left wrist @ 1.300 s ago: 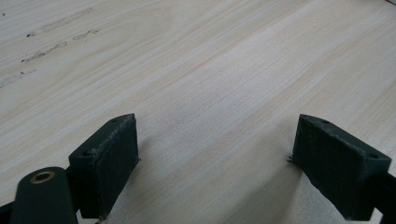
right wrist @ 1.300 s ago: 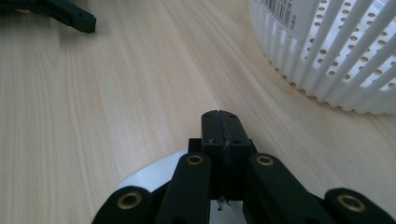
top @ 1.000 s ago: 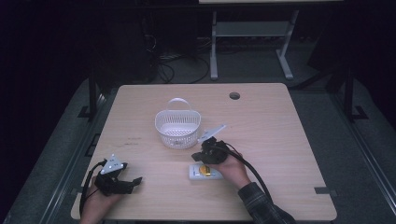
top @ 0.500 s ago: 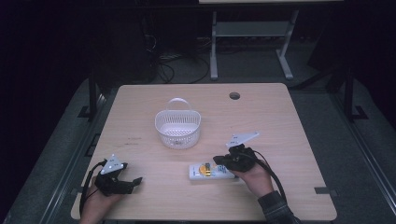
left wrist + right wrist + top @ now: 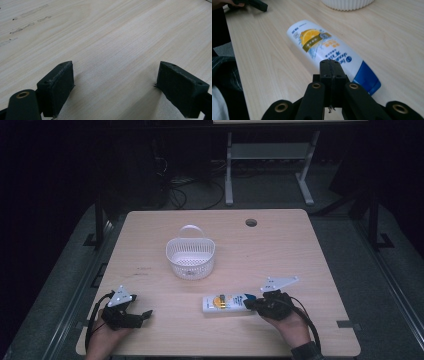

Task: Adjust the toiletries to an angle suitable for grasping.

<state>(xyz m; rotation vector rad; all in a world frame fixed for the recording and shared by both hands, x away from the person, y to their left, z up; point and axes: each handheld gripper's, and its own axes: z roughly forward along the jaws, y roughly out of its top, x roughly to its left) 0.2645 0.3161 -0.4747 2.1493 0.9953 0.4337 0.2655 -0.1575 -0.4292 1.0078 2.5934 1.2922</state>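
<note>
Dark room, light wood table (image 5: 300, 250) with a round cable hole (image 5: 251, 222) at the far edge, metal stand legs behind it on the floor.

Left gripper (image 5: 145, 313) rests low on the table near the person's edge, held by the left hand (image 5: 107, 332), grey 3-cornered plate on top. Left gripper view: its 2 black jaws stand wide apart, bare wood grain between them, nothing held, pads sitting on or just above the surface. A few faint dark marks (image 5: 27, 17) on the wood ahead and to its left.

White plastic basket (image 5: 190, 256) with a hoop handle stands upright, well ahead of both grippers, between them across the table.

Shampoo bottle (image 5: 227, 303) lies flat on its side, white body, orange-fruit label, blue cap (image 5: 365, 77). Cap end points at the right gripper (image 5: 248, 304); the body runs away from that gripper toward the left one.

Right gripper, in the right hand (image 5: 287, 322): jaws pressed together, no gap, nothing clamped. In the right gripper view the closed tips sit just beside the bottle near its cap end; contact cannot be told. Left gripper (image 5: 253, 4) shows far off at top left there.
</note>
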